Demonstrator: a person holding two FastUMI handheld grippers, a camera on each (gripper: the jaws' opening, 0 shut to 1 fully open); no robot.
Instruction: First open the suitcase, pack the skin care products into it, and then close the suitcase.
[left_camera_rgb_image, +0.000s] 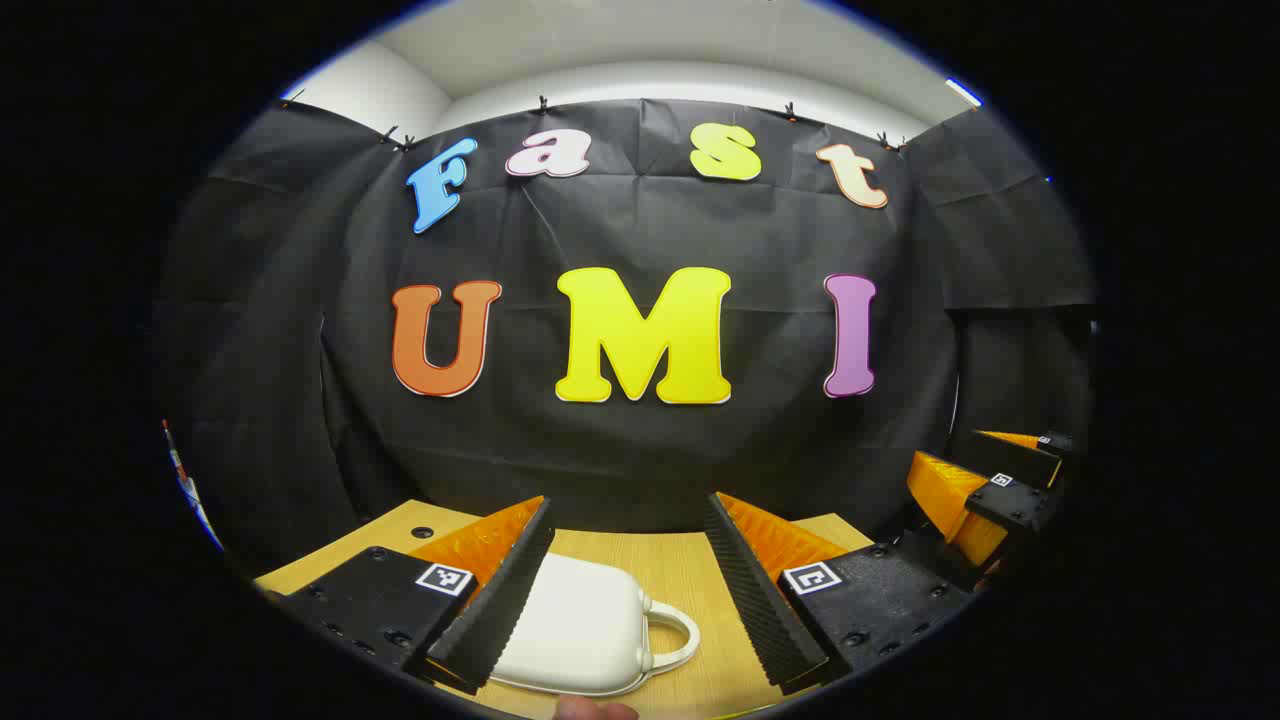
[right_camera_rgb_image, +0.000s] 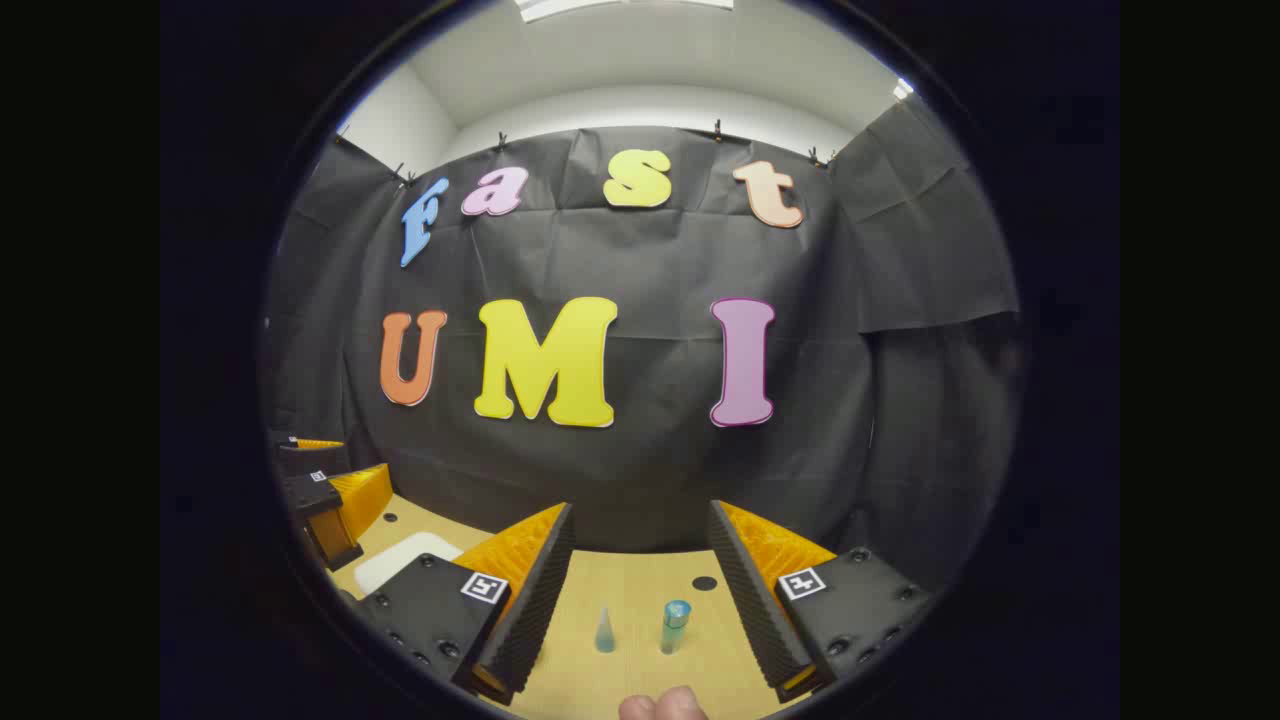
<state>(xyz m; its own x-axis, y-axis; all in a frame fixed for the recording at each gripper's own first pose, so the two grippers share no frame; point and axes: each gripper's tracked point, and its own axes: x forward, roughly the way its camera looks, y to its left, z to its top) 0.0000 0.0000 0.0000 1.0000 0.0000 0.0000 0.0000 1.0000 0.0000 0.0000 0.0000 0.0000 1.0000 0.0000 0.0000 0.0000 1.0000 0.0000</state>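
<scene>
Hovering above the wooden bench (left_camera_rgb_image: 650, 570), the left gripper (left_camera_rgb_image: 625, 580) is seen with its jaws spread wide and nothing gripped between them. Framed in that gap, in the left gripper view, the white suitcase (left_camera_rgb_image: 575, 625) is found lying flat on the bench, lid down and closed, its handle (left_camera_rgb_image: 675, 635) turned toward the right of that view; the left finger's edge is overlapped with the case in the picture, though contact cannot be told. At the right edge of the same view the other gripper is caught farther off. Over in the right gripper view, the right gripper (right_camera_rgb_image: 640, 600) is likewise held with jaws wide apart and empty, poised over the bench. Between its fingers two skin care products are seen standing upright on the wood: a small cone-shaped bottle (right_camera_rgb_image: 605, 632) on the left and, just beside it but apart, a slim tube with a teal cap (right_camera_rgb_image: 674, 626). A dark round hole (right_camera_rgb_image: 704, 583) in the bench top is noted behind the tube. Toward the left of that view the suitcase is glimpsed again as a pale shape (partly hidden by the finger), well apart from the two products. A fingertip (right_camera_rgb_image: 665, 705) of the holding hand is spotted at the bottom edge.
</scene>
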